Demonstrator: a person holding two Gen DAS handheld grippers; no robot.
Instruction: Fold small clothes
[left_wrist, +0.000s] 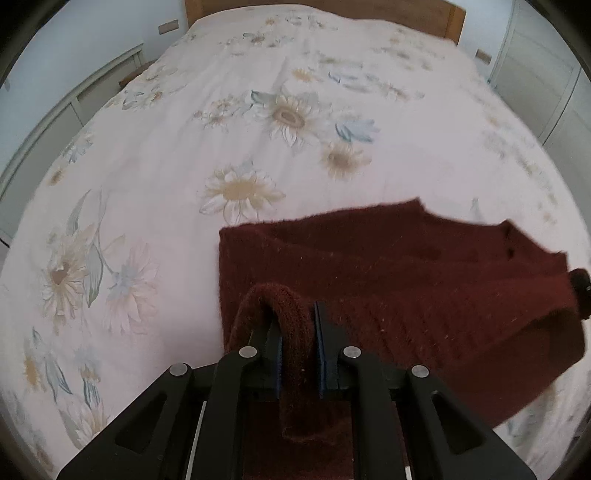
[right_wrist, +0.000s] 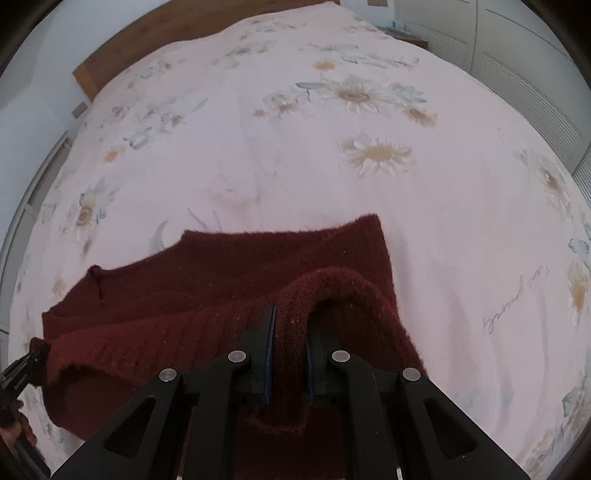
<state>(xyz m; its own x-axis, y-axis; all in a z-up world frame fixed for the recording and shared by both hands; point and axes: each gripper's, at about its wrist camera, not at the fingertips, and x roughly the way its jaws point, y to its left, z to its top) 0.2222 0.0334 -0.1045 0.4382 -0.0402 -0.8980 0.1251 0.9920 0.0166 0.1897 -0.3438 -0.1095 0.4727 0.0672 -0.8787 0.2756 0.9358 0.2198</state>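
Observation:
A dark red knitted sweater (left_wrist: 406, 280) lies on the flowered bedspread (left_wrist: 184, 147), its near edge lifted between the two grippers. My left gripper (left_wrist: 298, 325) is shut on a thick fold of that edge at the sweater's left side. In the right wrist view the same sweater (right_wrist: 207, 280) spreads to the left, and my right gripper (right_wrist: 290, 328) is shut on a fold at its right side. The right gripper's black tip (left_wrist: 581, 295) shows at the right edge of the left view; the left gripper's tip (right_wrist: 26, 369) shows at the lower left of the right view.
The pale bedspread (right_wrist: 295, 166) covers a wide bed with a wooden headboard (left_wrist: 332, 9) at the far end. White slatted cupboard doors (right_wrist: 524, 74) stand to the right of the bed, and a white rail (left_wrist: 55, 110) runs along its left.

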